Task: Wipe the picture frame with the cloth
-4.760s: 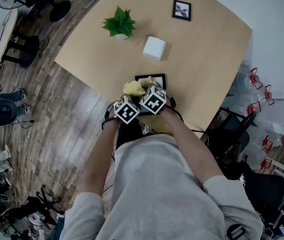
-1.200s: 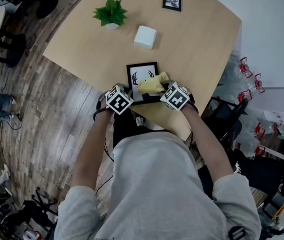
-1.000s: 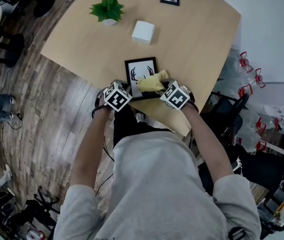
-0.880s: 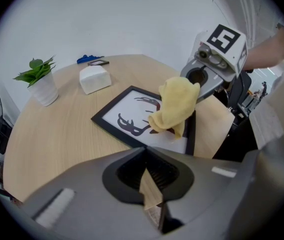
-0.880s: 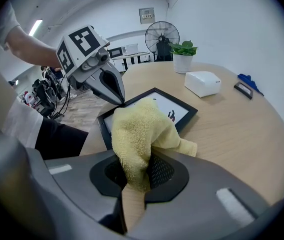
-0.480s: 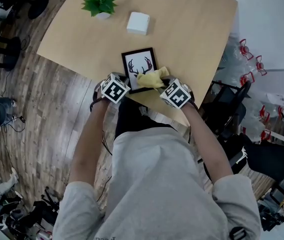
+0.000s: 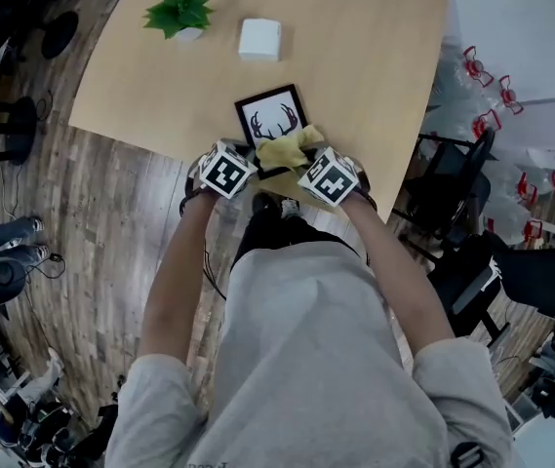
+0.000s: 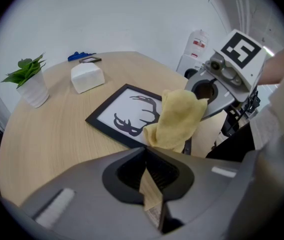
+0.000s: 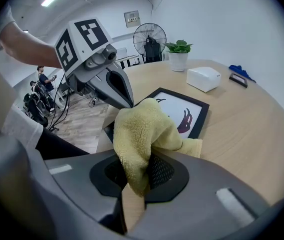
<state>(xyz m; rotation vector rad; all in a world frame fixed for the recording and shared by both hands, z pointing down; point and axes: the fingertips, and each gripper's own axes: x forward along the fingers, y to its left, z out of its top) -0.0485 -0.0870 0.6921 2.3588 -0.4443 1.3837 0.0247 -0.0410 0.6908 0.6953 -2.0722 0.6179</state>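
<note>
Right gripper (image 7: 303, 164) nearer left gripper (image 7: 244, 160); one cloth (image 7: 281, 150).

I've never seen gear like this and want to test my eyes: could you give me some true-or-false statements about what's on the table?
The cloth is yellow. True.
The right gripper grips the cloth. True.
The frame shows a flower. False: it shows antlers.
The plant stands on the frame. False: it stands apart from it, on the table.
</note>
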